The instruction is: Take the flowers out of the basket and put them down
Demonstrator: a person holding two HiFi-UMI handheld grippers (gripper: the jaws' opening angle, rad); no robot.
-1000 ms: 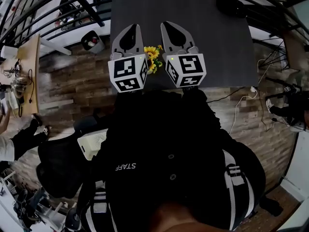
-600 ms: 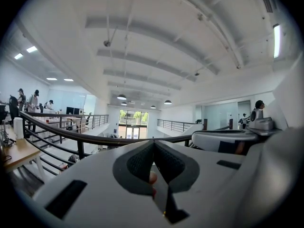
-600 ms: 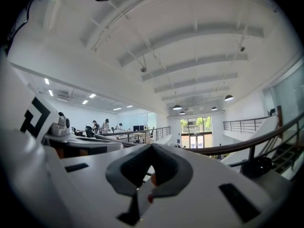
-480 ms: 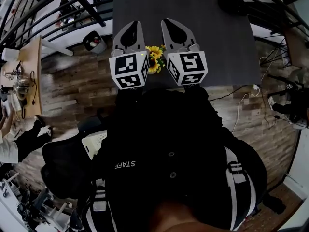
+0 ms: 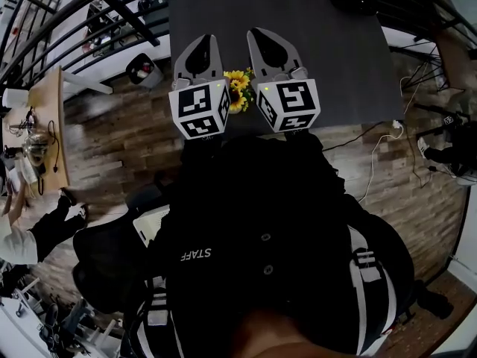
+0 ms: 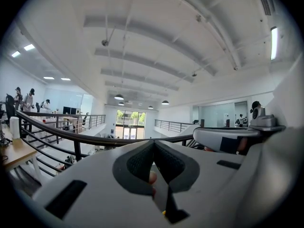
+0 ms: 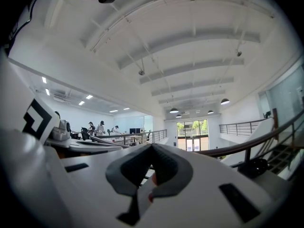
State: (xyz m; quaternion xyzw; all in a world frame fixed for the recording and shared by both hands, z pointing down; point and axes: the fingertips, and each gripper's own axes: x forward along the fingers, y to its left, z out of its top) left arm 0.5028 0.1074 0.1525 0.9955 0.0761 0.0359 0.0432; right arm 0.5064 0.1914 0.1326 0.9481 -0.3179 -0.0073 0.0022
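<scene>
Between the two grippers, at the near edge of the dark table (image 5: 335, 58), are the yellow flowers (image 5: 238, 89); the basket itself I cannot make out around them. Both the left gripper (image 5: 203, 47) and the right gripper (image 5: 264, 43) have their jaws pressed together and hold nothing. I judge the flowers to be light, soft and easy to crush, so the stems low down, not the heads, seem the best place to take hold.
</scene>
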